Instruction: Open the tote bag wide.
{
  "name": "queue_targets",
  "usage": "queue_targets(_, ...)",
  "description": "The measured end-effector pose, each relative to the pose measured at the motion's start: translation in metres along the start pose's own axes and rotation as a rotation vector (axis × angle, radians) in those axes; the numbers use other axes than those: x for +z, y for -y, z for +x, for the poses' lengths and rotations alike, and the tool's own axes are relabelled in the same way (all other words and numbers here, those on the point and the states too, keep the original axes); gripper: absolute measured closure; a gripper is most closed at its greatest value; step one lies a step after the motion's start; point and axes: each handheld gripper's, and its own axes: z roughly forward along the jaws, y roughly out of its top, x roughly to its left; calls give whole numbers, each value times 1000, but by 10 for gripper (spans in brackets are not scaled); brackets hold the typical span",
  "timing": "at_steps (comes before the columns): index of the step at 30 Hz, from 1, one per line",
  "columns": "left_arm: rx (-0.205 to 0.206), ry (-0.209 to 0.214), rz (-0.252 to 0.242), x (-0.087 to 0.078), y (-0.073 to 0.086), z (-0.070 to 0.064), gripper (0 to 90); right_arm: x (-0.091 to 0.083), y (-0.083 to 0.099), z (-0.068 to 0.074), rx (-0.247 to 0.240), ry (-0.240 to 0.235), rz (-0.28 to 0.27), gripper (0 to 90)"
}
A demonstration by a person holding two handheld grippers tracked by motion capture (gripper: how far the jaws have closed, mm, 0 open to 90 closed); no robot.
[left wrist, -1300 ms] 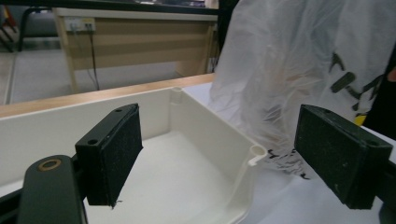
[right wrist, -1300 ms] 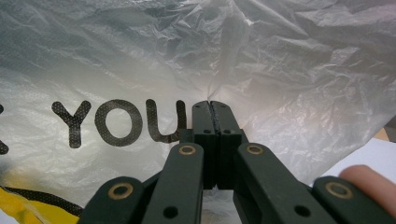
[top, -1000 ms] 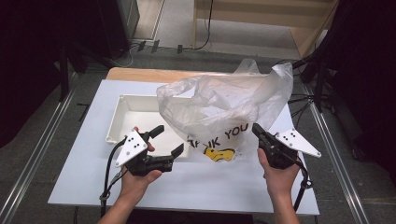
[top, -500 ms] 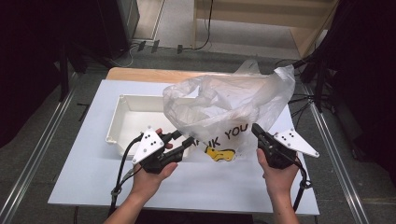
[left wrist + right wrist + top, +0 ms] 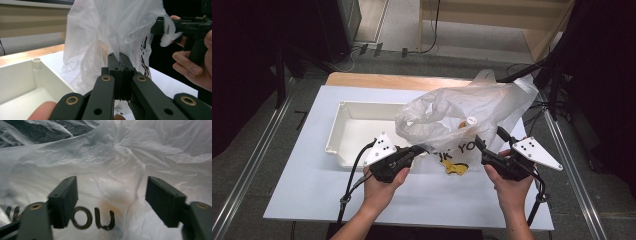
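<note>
Left tool point(image 5: 119, 62) pinching bag point(image 5: 462, 112) edge (beside tray point(image 5: 343, 131)), right tool point(image 5: 110, 202) agape

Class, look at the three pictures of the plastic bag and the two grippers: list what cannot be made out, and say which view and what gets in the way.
- Bag contents, high view: a white cap and something orange show through the crumpled film; what they are is unclear.
- Bag print, high view: folds cut the lettering short.
- Tray right end, high view: hidden behind the bag.
- Right gripper view: the orange patch behind the film is blurred.
</note>
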Motion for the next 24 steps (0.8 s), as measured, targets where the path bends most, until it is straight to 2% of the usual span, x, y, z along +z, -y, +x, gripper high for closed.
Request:
queue_targets(3,5,13,9,3,2,-2,900,2,0,0,17,11,-7,227)
queue_targets(5,4,18,14,5,3,-2,900,4,0,0,23,10,-6,252)
queue_targets(6,3,18,15,6,4,-2,900,5,1,0,22,8,0,298)
queue_targets(7,1,23,20,7,4,-2,900,6,1,0,16,10,4,384)
queue_targets(9,2,23,28,9,6,-3,900,7,3,0,22,-34,14,598)
queue_targets(10,-5,23,30,11,7,-3,900,9,5,0,9,-43,34,721)
queue_targets(11,-5,26,35,11,7,-2,900,9,5,0,9,-43,34,721)
queue_targets(12,-10,24,41,13,9,-2,900,9,6,0,4,-35,40,771)
queue_targets(14,-18,21,57,16,11,-1,900,11,8,-1,0,15,58,871)
queue_targets(16,-35,17,73,19,13,0,890,14,12,-5,9,38,74,900)
queue_targets(20,-47,19,77,22,17,1,748,19,21,-10,9,72,111,900)
queue_targets(23,-48,-7,47,19,17,-2,445,22,25,-11,15,88,132,900)
queue_targets(24,-53,-7,25,15,15,-4,376,23,25,-12,8,94,132,900)
